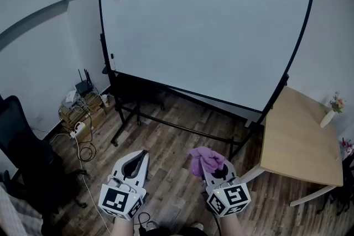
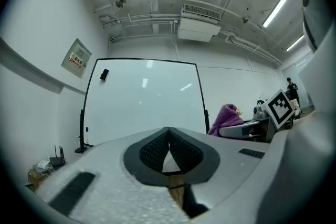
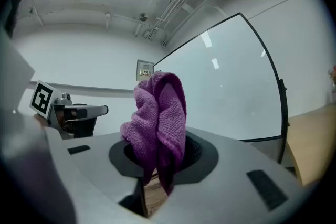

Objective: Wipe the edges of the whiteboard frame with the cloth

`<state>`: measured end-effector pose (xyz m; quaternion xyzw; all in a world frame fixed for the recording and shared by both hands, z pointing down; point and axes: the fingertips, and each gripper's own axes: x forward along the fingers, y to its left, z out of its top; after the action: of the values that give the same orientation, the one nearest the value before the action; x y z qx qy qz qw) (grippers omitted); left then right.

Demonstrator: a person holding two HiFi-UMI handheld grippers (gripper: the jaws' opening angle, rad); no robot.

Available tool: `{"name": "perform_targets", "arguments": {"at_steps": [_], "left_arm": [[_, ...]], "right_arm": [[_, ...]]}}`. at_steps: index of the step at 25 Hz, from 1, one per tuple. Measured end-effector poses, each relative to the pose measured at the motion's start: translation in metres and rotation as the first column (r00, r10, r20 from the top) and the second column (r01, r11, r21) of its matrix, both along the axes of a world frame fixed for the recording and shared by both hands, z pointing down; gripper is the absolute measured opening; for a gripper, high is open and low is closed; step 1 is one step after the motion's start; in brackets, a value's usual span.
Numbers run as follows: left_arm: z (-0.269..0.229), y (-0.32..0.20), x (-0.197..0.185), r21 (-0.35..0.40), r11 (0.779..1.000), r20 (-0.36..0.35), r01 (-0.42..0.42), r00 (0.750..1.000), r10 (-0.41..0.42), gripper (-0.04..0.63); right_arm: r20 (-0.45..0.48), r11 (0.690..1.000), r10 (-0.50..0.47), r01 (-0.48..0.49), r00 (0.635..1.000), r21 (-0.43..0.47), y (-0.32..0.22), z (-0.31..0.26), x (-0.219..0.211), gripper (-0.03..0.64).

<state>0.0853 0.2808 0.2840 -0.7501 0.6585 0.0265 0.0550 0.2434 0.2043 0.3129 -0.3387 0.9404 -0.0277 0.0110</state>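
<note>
Right claw (image 3: 156, 168) clamps the cloth (image 3: 157, 113), left claw (image 1: 139, 158) is together and empty, both well short of the whiteboard (image 1: 204, 25); best press the cloth's fold squarely onto its frame (image 1: 102, 19).

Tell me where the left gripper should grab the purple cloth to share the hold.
Take the loose bunched top of the cloth, which stands free above the right gripper clamped on its lower end. Come in sideways from the left, where the left gripper sits alongside; it is shut, so likely needs opening first.
</note>
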Motion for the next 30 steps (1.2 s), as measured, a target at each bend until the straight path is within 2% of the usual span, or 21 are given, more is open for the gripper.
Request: {"name": "perform_targets", "arguments": {"at_steps": [17,22,30], "left_arm": [[0.0,0.019,-0.038,0.006,1.0,0.011,-0.015,1.0,0.015,0.017],[0.004,0.032,-0.064,0.004,1.0,0.017,-0.001,1.0,0.001,0.016],[0.007,0.051,-0.113,0.011,0.999,0.013,0.043,0.999,-0.043,0.017]], "right_arm": [[-0.001,1.0,0.017,-0.017,1.0,0.002,0.019,0.004,-0.037,0.089],[-0.024,1.0,-0.013,0.012,1.0,-0.01,0.03,0.012,-0.068,0.09],[0.01,0.996,-0.08,0.081,0.997,-0.023,0.05,0.015,-0.123,0.089]]}}
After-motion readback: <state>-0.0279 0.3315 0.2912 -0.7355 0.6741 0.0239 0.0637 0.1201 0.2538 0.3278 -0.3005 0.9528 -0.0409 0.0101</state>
